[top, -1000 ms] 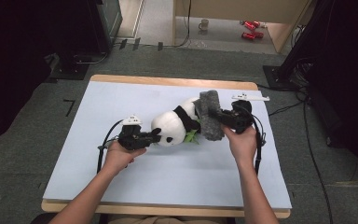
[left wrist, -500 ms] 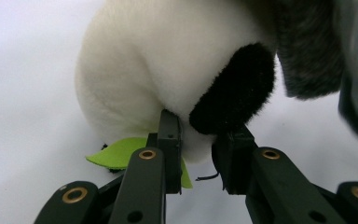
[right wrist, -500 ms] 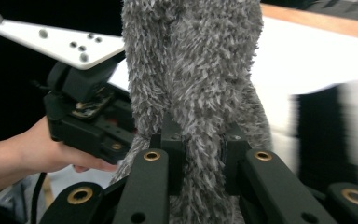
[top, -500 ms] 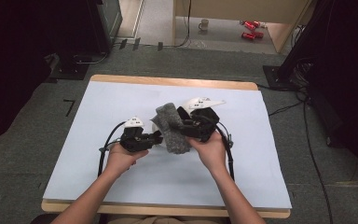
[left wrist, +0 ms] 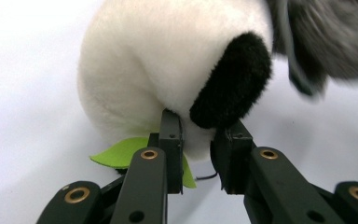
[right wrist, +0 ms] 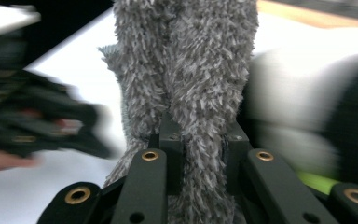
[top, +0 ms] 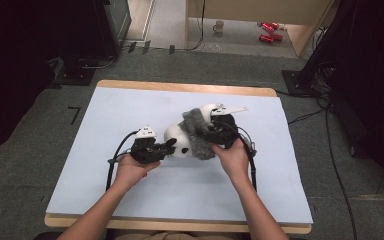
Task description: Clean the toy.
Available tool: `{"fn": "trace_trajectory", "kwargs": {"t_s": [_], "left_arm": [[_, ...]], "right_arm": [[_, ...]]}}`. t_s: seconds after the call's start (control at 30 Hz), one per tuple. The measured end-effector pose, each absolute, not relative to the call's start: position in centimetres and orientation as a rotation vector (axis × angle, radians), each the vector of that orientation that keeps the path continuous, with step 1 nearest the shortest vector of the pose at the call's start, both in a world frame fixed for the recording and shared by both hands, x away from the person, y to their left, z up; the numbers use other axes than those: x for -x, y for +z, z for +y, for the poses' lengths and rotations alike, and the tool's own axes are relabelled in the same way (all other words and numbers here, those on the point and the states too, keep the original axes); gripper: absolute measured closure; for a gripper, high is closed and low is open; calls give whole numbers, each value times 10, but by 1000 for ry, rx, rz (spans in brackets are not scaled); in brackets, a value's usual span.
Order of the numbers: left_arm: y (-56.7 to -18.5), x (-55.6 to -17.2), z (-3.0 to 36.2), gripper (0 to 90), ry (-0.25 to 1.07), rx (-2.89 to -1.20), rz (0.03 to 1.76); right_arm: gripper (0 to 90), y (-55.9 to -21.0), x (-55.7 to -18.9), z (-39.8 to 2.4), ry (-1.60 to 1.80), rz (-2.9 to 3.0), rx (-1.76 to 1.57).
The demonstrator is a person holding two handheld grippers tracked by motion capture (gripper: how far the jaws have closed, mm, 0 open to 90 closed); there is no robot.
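Right now I pin the plush panda (top: 180, 141) at mid-table with my left gripper (left wrist: 198, 154) clamped on its black ear, so that my right gripper (right wrist: 200, 154), closed tight on the fuzzy grey scarf (top: 196, 131), can drape it across the toy.
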State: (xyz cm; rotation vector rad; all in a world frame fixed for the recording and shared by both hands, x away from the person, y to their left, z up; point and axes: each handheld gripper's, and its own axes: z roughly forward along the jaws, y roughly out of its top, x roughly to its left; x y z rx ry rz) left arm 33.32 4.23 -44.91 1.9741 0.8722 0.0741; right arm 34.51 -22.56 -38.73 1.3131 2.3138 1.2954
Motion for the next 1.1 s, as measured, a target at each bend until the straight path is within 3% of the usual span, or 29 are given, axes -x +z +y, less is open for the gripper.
{"fn": "trace_trajectory", "kwargs": {"t_s": [0.23, 0.37, 0.6, 0.9, 1.1], "left_arm": [[-448, -333, 42, 753, 78, -1981, 869], [-448, -334, 43, 753, 62, -1979, 867], [-449, -335, 43, 756, 43, -1971, 867], [-447, -338, 43, 758, 17, -1936, 887], [-446, -333, 36, 751, 20, -1957, 861]], "right_arm": [[768, -379, -354, -283, 1316, 2155, -1466], [770, -390, -358, -308, 1333, 2087, -1562], [771, -395, -358, -323, 1299, 2046, -1625], [777, -350, -334, -291, 1412, 2110, -1461], [775, -372, -334, -245, 1461, 2279, -1396]]}}
